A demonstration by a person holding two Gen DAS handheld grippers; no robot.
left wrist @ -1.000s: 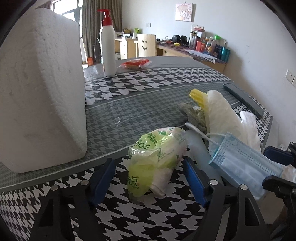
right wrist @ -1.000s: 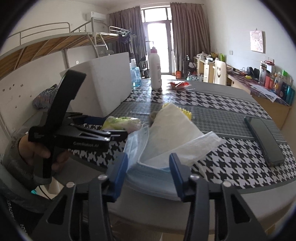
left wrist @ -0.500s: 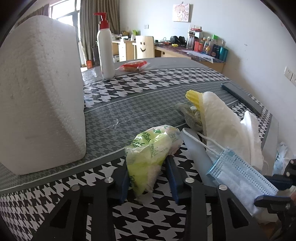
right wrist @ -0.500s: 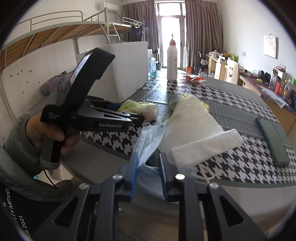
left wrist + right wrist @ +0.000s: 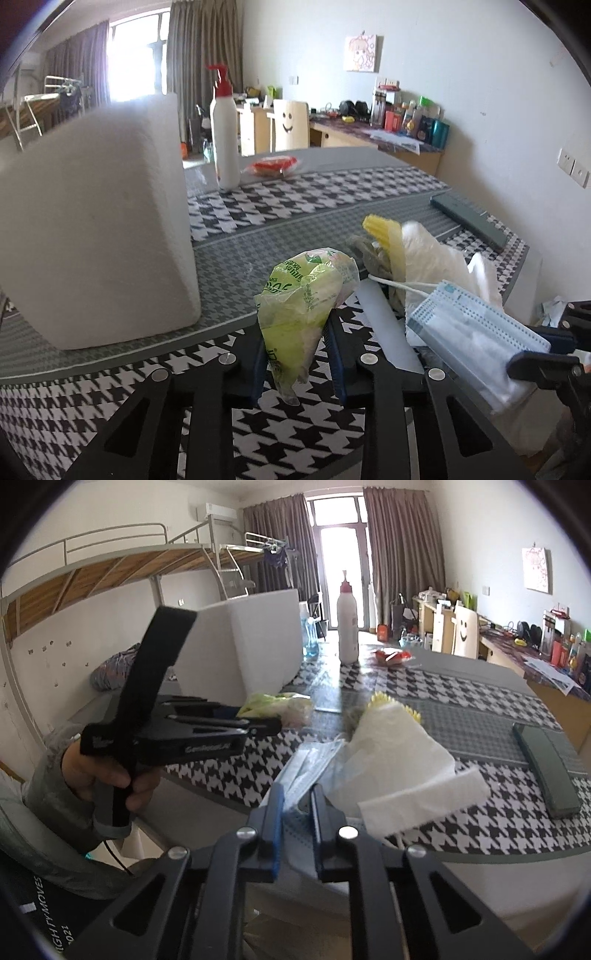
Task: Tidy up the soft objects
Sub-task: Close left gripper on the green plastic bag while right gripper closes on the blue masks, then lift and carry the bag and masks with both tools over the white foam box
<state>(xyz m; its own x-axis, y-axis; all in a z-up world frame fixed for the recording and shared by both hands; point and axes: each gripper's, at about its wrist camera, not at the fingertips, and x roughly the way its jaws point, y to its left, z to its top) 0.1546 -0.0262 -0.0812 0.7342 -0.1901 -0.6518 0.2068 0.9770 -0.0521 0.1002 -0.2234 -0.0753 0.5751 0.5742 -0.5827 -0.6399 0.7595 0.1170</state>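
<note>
While clamped on a blue face mask (image 5: pixel 306 760) at 6 o'clock of the houndstooth table (image 5: pixel 332 188), right gripper (image 5: pixel 297 794) beside white foam block (image 5: pixel 92 225) at 9 o'clock, then left gripper (image 5: pixel 297 332) pinched shut on a green tissue pack (image 5: pixel 303 295) lifted at centre.

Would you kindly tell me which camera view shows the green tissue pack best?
The left wrist view: the green tissue pack sits central, clamped in the left tongs. The right wrist view shows it small, partly hidden.
</note>
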